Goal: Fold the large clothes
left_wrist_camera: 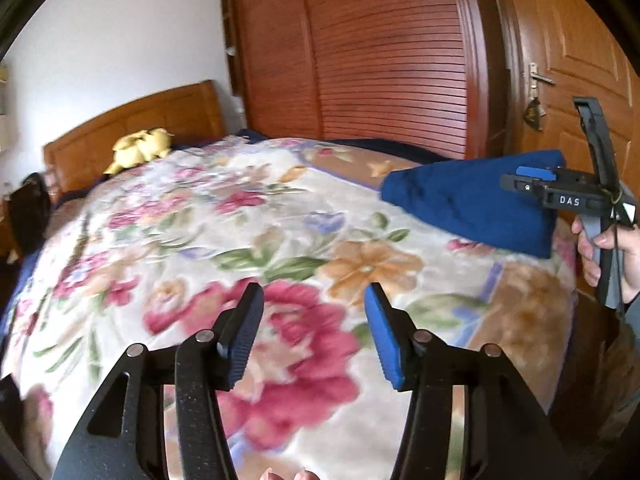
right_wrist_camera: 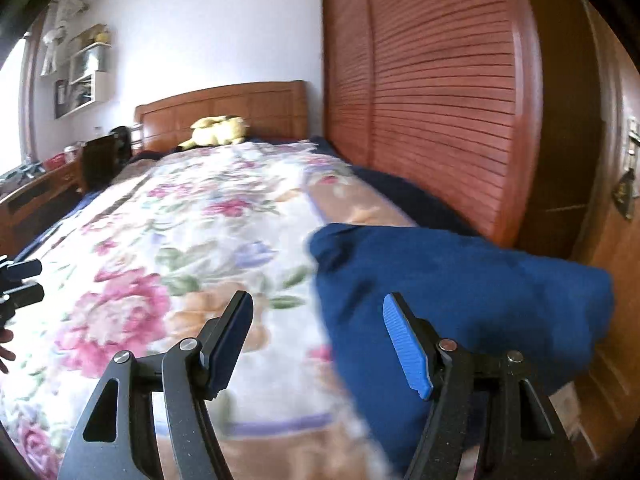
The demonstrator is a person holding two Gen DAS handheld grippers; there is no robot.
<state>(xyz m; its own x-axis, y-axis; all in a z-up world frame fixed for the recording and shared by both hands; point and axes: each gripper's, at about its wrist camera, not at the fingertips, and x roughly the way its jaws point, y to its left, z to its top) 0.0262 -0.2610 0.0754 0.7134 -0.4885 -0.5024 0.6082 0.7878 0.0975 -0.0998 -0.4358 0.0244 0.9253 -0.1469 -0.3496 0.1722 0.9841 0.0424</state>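
Left wrist view: left gripper, fingers spread and holding nothing, over floral blanket; folded blue garment lies at right of frame. Right wrist view: right gripper, fingers spread and unladen; blue garment at lower right, yellow plush toy by headboard.

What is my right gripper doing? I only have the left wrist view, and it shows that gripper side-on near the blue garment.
Observer: The right gripper is open, with nothing held in it.
Operator: Where's the garment relative to it?
Observer: The blue garment lies bundled on the floral blanket, mostly beyond the gripper's right side, not in the gap.
Operator: Anything left of the bed?
Observer: A cluttered wooden desk stands beside it.
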